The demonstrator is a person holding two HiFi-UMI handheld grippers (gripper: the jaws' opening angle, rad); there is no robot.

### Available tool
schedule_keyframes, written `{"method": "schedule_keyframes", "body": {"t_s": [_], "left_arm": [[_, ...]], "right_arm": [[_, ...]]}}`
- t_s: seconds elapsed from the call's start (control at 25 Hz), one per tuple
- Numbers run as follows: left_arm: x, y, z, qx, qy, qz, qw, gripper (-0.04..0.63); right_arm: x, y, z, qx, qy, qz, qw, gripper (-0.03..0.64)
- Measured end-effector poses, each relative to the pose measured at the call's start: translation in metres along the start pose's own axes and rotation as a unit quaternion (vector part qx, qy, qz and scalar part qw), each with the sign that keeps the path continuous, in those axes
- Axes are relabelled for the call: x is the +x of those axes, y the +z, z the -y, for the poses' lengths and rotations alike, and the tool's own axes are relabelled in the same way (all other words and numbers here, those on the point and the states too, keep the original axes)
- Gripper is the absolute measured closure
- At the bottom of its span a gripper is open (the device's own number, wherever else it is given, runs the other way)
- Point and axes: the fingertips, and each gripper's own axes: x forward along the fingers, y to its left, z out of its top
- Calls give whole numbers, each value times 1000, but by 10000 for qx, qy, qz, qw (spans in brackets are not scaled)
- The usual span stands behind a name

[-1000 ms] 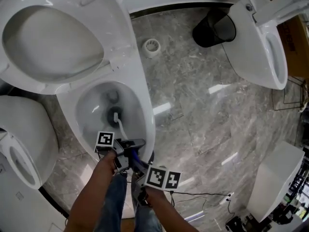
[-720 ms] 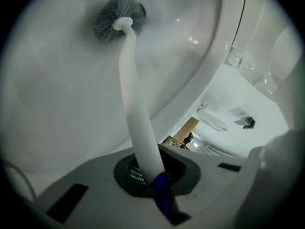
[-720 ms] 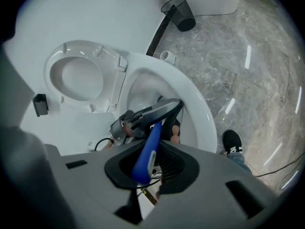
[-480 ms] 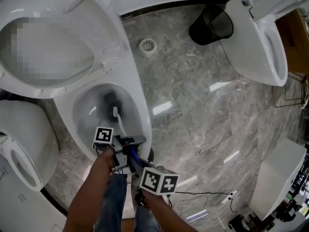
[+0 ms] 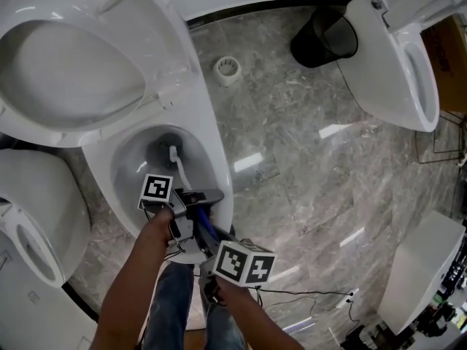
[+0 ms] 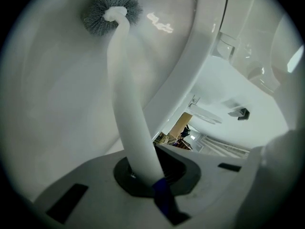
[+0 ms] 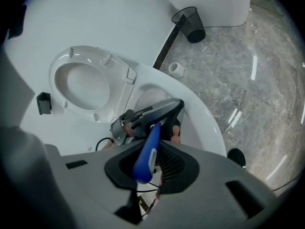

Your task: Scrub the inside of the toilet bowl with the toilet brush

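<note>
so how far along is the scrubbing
Done: seat raised, toilet brush head down inside the toilet bowl. In hand: left gripper shut on the white shaft, right gripper shut on the blue handle end, bristles at the bowl wall. Left: the pictures don't show how much wall is scrubbed.

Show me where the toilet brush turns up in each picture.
Head view: toilet brush left of centre, white shaft slanting into the toilet bowl.
Left gripper view: white shaft from bottom centre up to grey bristles, top left.
Right gripper view: only its blue handle end, lower centre.
Shared landmark: the toilet bowl.
</note>
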Motion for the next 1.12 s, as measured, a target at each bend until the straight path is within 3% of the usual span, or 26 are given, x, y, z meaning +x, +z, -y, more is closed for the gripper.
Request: {"method": "schedule_keyframes", "body": {"t_s": [0.32, 0.64, 0.92, 1.12], "left_arm": [[-14, -3, 4, 146, -71, 109, 9998, 595], [-39, -52, 43, 469, -28, 168, 9988, 595], [-66, -116, 109, 899, -41, 235, 9957, 595], [-92, -187, 173, 1222, -82, 237, 9922, 595]], "right_arm": [[3, -12, -10, -93, 50, -116, 9999, 560], [-40, -35, -56, -479, 143, -282, 9984, 560], [-110, -45, -125, -1054, 238, -347, 9935, 560], [-180, -64, -186, -1573, 374, -313, 9863, 560]]}}
